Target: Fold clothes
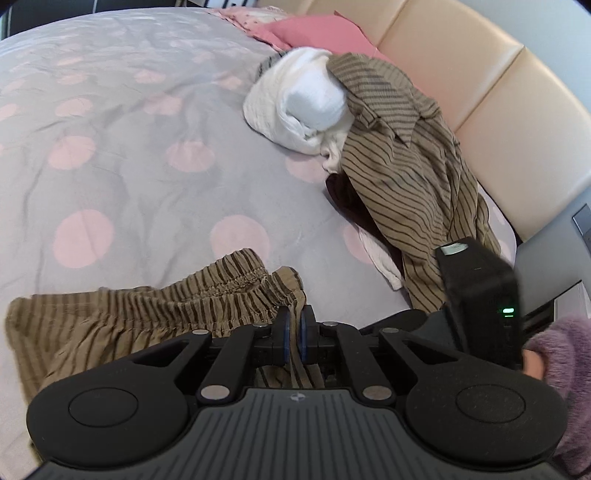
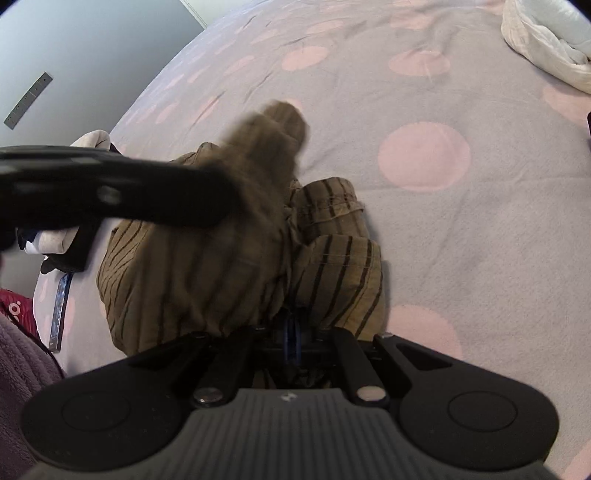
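Observation:
A brown garment with dark stripes [image 1: 155,306] lies bunched on the bed; its elastic waistband faces me in the left wrist view. My left gripper [image 1: 294,325] is shut on the waistband's right end. In the right wrist view the same striped garment [image 2: 332,266] is gathered in folds, and my right gripper [image 2: 292,332] is shut on its fabric. The left gripper's body [image 2: 110,184] crosses that view at the left, blurred. The right gripper's body [image 1: 476,291] shows at the right of the left wrist view.
The bed cover [image 1: 129,166] is grey with pink dots. A pile of clothes sits at the far right: a second striped brown garment [image 1: 406,177], white clothes [image 1: 306,107] and a dark one. A pink pillow [image 1: 314,33] and a cream headboard [image 1: 461,74] lie behind.

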A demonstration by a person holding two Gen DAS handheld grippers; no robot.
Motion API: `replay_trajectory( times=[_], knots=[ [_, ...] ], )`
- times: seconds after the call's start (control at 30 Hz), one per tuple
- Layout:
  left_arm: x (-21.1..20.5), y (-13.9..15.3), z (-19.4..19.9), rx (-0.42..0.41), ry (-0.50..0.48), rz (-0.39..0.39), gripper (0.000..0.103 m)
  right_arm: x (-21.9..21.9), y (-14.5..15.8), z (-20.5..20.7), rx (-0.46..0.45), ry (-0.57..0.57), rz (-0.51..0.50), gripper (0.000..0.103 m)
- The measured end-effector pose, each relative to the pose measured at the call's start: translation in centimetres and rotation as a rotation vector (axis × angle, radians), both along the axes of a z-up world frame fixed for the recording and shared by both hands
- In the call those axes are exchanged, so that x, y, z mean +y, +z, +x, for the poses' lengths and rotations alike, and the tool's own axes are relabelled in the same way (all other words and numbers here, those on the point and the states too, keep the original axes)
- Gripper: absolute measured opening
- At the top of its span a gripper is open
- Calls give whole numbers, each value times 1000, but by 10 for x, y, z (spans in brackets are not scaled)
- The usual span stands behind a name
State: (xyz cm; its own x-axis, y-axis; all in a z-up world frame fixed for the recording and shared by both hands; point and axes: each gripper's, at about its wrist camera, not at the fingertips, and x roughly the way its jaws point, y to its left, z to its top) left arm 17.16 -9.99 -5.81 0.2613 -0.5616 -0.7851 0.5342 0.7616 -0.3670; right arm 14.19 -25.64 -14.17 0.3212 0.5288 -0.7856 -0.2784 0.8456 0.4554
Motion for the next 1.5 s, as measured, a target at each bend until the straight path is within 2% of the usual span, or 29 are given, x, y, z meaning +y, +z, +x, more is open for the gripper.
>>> replay_trajectory(
  times=[0.1, 0.17, 0.2, 0.23, 0.33, 0.43, 0.5, 0.53, 0.6, 0.67, 0.87, 0.93, 0.97, 1.03, 1.2, 1.4, 1.5],
  knots=[
    [-7, -12, 4, 16, -6, 14, 3, -6, 8, -2, 18, -6, -6, 11],
    [-12, -21, 6, 26, -10, 24, 3, -14, 16, -4, 29, -24, -22, 19],
    [-15, -25, 8, 31, -12, 29, 3, -20, 21, -5, 28, -43, -27, 29],
    [-17, -29, 9, 36, -14, 33, 3, -26, 26, -7, 25, -63, -36, 31],
    [-21, -43, 12, 74, -5, 49, 4, -42, 41, -15, -19, -109, -75, 31],
    [-21, -46, 13, 88, 8, 52, 10, -50, 54, -23, -68, -134, -80, 31],
    [-19, -40, 11, 84, 9, 42, 20, -51, 64, -28, -101, -129, -63, 28],
    [-17, -35, 9, 74, 6, 35, 23, -49, 68, -31, -120, -116, -52, 22],
    [-12, -25, 5, 52, 1, 25, 40, -45, 74, -37, -164, -77, -31, 21],
    [-5, -14, -1, 13, 4, 31, 44, -39, 76, -41, -198, -37, -14, 20],
    [29, 11, -12, -51, 57, 48, 43, -13, 73, -41, -248, 64, -20, 19],
    [38, 14, -16, -75, 73, 108, 39, -8, 68, -37, -221, 48, -65, 19],
    [43, 12, -17, -81, 84, 145, 34, -6, 65, -34, -204, 35, -89, 19],
    [53, 7, -19, -92, 107, 214, 32, -8, 58, -33, -176, 8, -115, 20],
    [74, -14, -14, -66, 173, 300, 31, -10, 43, -24, -148, -27, -143, 20],
    [92, -42, -3, -33, 215, 348, 28, -10, 31, -16, -133, -35, -152, 20],
    [100, -54, 3, 0, 227, 344, 28, -8, 23, -9, -118, -34, -162, 20]
  ],
)
